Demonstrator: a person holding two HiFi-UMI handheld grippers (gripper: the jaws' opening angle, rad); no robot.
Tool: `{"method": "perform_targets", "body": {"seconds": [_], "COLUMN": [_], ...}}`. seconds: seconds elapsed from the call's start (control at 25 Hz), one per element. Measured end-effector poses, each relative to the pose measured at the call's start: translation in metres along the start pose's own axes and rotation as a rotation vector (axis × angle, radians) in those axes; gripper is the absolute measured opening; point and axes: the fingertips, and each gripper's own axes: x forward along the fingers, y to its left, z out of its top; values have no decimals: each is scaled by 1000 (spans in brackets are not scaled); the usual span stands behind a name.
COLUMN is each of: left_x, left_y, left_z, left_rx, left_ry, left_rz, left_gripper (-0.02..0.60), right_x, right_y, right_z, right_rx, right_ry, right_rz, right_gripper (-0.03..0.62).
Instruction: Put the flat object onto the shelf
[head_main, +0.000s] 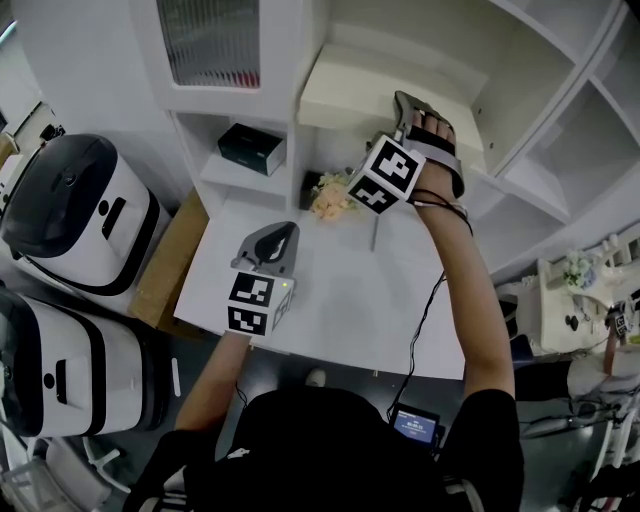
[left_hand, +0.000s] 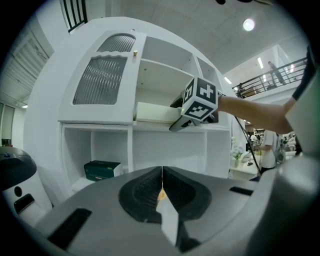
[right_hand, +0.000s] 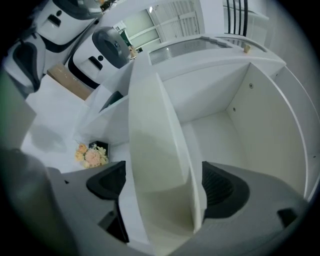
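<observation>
Item 1. Right tool (head_main: 405, 108): we are holding it raised at the open shelf (right_hand: 216, 131) of the white cabinet, arm stretched forward. Its jaws are standing wide, clamping the flat object (right_hand: 156, 150) by its two faces.

Item 2. Flat object, a cream-coloured board: it is lying level inside the upper shelf compartment, its far end reaching towards the back wall and its near edge sitting in the right tool (right_hand: 161, 192). In the left gripper view the board (left_hand: 151, 112) is showing low along the shelf floor. We cannot tell whether it is touching the floor or hanging just above it.

Item 3. Left tool (head_main: 281, 236): we are holding it low over the white surface (head_main: 335, 305), well apart from the board. Its jaws (left_hand: 161, 192) are pressing together, with nothing between them.

Item 4. Small bunch of pale flowers (head_main: 330, 200): it is resting at the back of the surface, below the shelf.

Item 5. Dark green box (head_main: 250, 148): it is sitting in a lower compartment to the left of the flowers.

Item 6. Ribbed glass door (left_hand: 102, 80): it is closing off the compartment left of the shelf.

Item 7. Two white machines with black tops (head_main: 80, 210): they are standing on the floor to our left, beside a brown cardboard piece (head_main: 165, 265).
</observation>
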Motion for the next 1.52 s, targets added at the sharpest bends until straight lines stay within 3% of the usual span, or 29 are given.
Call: {"method": "perform_targets", "body": {"seconds": [0.68,0.84,1.16,1.32,1.52], "left_x": [-37,-45,-64,-76,-89], "left_y": [-14,-19,-28,-34,-45], "left_z": [7,10,12,12,14], "left_rx": [31,38,50,66,67], "left_ry": [-17,-23,-32,-30,-38], "left_rz": [-44,-58,-84,-95,-109], "left_gripper": [5,5,5,5,5], "right_x": [-70,-87,-123,-142,-165], "right_y": [8,5,18,26,46], "right_z": [-8,-11,-18,-22,-27], "right_rx": [181,224,316,360,428], "right_ry": [-27,-36,-45,-45,-45], "right_rz": [9,-14,-22,-41,-9], "right_gripper": [431,333,261,177,149]}}
